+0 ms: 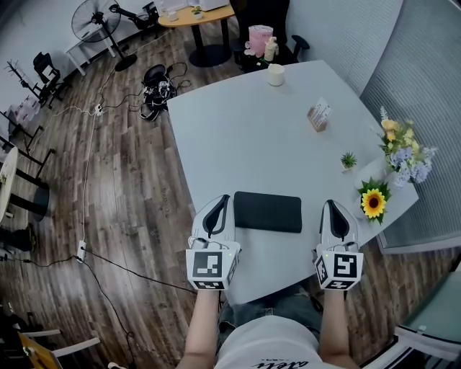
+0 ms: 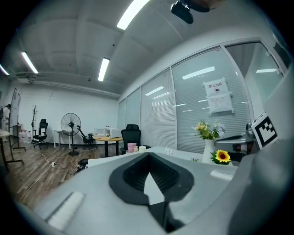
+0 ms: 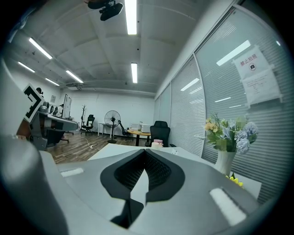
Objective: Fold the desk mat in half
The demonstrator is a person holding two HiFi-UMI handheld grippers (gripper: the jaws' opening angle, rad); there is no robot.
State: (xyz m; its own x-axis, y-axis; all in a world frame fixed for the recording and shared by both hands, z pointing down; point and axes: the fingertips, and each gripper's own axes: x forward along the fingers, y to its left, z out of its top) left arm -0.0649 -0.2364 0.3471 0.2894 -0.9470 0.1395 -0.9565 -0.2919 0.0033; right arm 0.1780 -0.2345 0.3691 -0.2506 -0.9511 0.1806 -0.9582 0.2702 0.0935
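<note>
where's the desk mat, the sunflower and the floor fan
desk mat point(image 1: 267, 212), head view, middle of its black top
sunflower point(image 1: 373, 203), head view, its dark centre
floor fan point(image 1: 96, 19), head view, its round cage

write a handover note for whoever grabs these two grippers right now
Black rectangular desk mat: flat on the grey table, near its front edge.
Left gripper: shut, empty, close beside the mat's left end.
Right gripper: shut, empty, clear of its right end.
Done: unclear; cannot tell whether the mat is already folded.
Left: if it is not, fold it in half.
</note>
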